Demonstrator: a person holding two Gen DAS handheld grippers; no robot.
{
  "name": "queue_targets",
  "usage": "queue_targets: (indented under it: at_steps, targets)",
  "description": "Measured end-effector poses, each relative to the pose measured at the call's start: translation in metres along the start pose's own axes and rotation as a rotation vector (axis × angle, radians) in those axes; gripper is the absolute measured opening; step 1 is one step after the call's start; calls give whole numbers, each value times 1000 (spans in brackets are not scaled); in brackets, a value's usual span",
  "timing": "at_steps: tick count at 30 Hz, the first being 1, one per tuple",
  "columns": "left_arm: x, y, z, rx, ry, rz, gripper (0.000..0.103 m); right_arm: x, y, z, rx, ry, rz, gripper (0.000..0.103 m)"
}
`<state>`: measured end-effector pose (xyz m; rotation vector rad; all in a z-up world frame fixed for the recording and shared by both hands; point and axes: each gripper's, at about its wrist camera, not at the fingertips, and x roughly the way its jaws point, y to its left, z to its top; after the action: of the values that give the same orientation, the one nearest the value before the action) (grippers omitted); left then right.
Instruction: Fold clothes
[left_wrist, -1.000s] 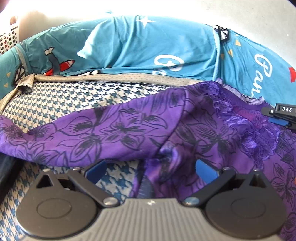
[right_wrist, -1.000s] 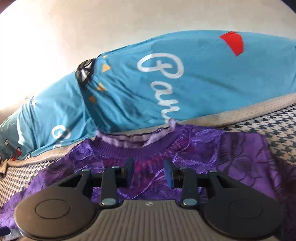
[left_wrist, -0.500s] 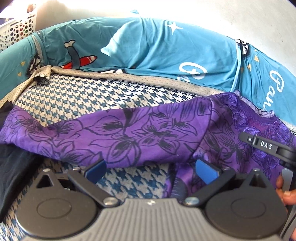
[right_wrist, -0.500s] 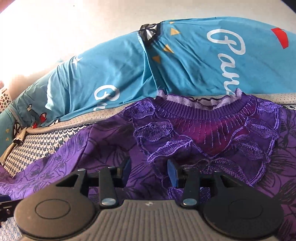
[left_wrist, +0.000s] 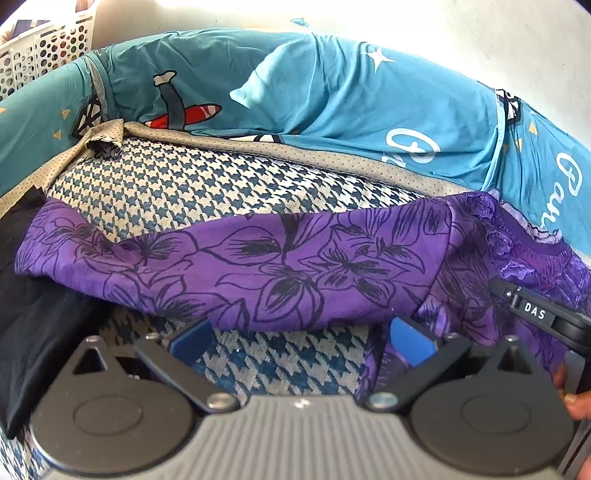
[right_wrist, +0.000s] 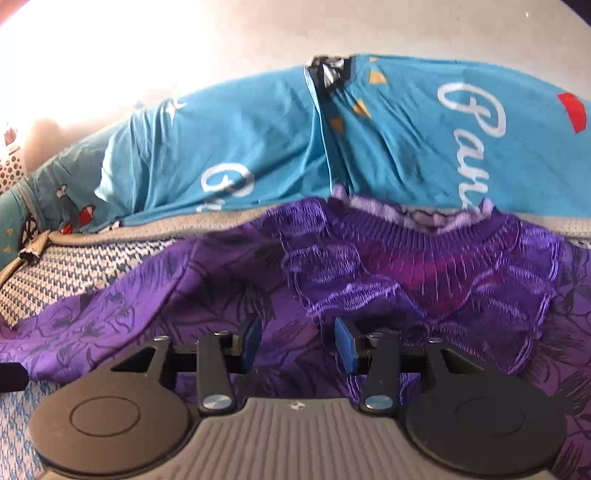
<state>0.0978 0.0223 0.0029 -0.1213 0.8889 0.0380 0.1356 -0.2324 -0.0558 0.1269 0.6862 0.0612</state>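
Blown-out top glare, fisheye-bent edges

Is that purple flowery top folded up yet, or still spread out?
Spread out: the purple top lies flat, neckline showing, one sleeve stretched sideways across the houndstooth cover.

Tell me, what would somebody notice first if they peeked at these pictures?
Probably the bright purple top with black flowers and a lacy collar, spread across the checked mat in the middle. Behind it lies a big blue sheet with white curly writing and little cartoon drawings. Both open claws, left claw and right claw, hover just over the purple cloth.
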Motion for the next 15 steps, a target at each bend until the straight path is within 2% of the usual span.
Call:
queue_targets:
  at_steps: [2,4,7,11,15]
  targets:
    - [2,-5,-1,15,12,8,103,2,2,-5,-28,0,-11,44]
    - [4,-10,-2,31,36,6,103,3,13,-6,-128,11,-35,46]
    - [4,-14,-4,44,53,9,103,2,18,-9,-164,10,-57,47]
    - [-12,-16,-12,95,-17,24,103,-7,13,-3,-104,29,-48,47]
    - [-33,-17,-33,135,-79,32,103,-29,4,1,-9,27,-1,47]
